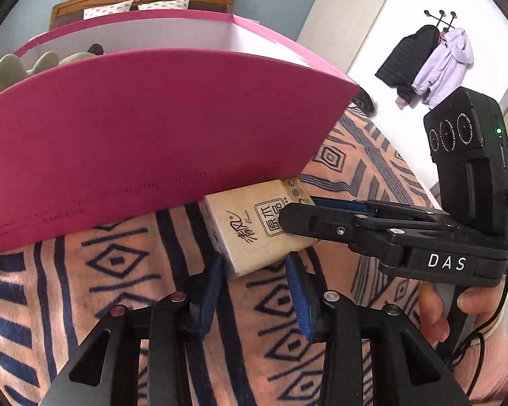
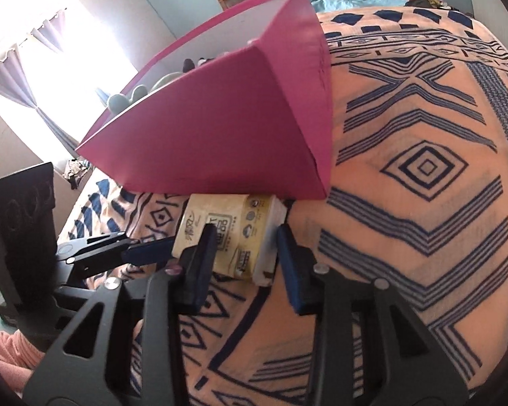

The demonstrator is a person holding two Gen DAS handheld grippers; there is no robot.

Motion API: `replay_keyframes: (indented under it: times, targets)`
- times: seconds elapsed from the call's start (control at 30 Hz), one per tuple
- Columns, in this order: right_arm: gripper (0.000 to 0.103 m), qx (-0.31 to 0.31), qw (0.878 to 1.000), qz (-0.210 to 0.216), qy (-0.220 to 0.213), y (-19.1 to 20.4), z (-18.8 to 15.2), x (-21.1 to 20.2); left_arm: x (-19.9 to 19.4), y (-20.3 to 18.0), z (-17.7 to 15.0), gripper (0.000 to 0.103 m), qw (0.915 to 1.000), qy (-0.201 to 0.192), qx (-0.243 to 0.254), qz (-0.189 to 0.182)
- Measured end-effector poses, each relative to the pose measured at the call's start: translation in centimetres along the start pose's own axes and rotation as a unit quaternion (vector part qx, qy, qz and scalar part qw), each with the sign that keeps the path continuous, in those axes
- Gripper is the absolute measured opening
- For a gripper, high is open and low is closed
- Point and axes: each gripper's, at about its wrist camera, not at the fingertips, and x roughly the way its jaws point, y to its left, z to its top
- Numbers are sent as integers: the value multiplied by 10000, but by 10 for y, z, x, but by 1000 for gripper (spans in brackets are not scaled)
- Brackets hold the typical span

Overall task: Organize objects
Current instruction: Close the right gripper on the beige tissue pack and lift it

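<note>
Beige plastic-wrapped tissue pack, a soft, light, slightly slippery block best pinched across its short sides, lies on the orange-and-navy patterned blanket against the base of the magenta cardboard box. Left gripper stands released, its blue pads straddling the near corner; right gripper likewise appears spread around the pack's end, though contact is unclear. Its long axis runs roughly along the box wall.
</note>
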Motion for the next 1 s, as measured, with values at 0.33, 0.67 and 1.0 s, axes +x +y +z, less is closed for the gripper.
replay_keyframes:
  times: [0.33,0.67,1.0]
  targets:
    - [40,-197,9991,262,270,17,-33,-10,-26,4,-30,40,9996,39,-109,-244]
    - [44,95,9991,401,107,10,-35,-14,-27,12,-22,39,9994,-38,-308,-156]
    - [42,-42,9994,310,111,18,-38,-10,-27,2,-26,34,9997,-79,-201,-148]
